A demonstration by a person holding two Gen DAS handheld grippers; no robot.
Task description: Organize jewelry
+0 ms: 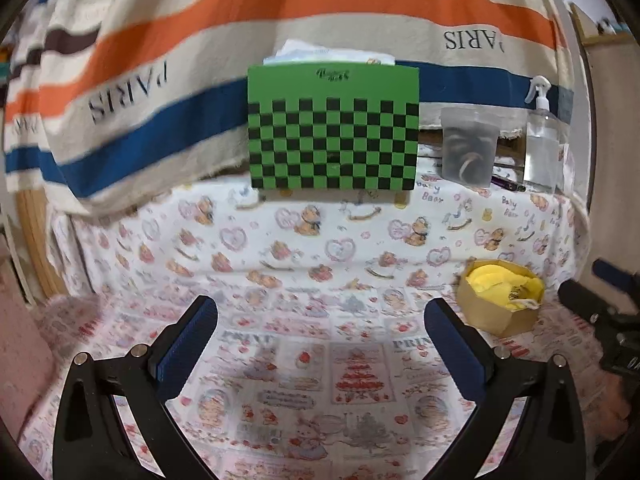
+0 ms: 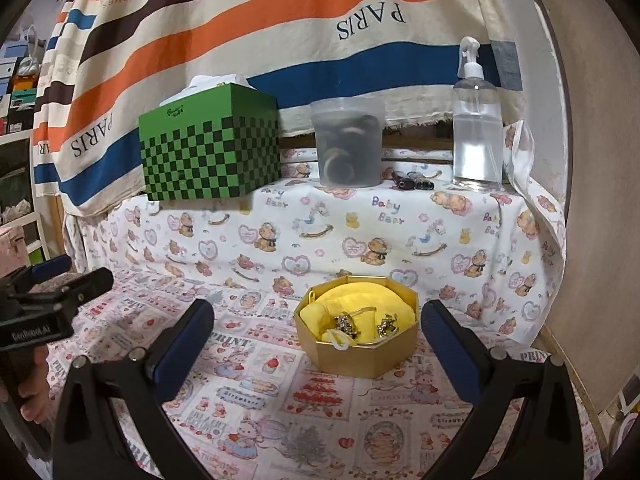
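A gold octagonal jewelry box (image 2: 362,354) with a yellow cushion (image 2: 360,306) sits on the printed cloth; it also shows in the left wrist view (image 1: 498,316). Two gold sparkly jewelry pieces (image 2: 347,323) (image 2: 386,324) lie on the cushion. My right gripper (image 2: 318,336) is open and empty, with the box between and just beyond its fingertips. My left gripper (image 1: 320,332) is open and empty, over bare cloth to the left of the box. It also shows at the left edge of the right wrist view (image 2: 60,288).
A green checkered box (image 2: 210,146) stands on the raised ledge at the back. Beside it are a translucent tub of rings (image 2: 348,144), a clear spray bottle (image 2: 478,128) and small dark items (image 2: 412,181). A striped PARIS towel (image 2: 248,20) hangs behind.
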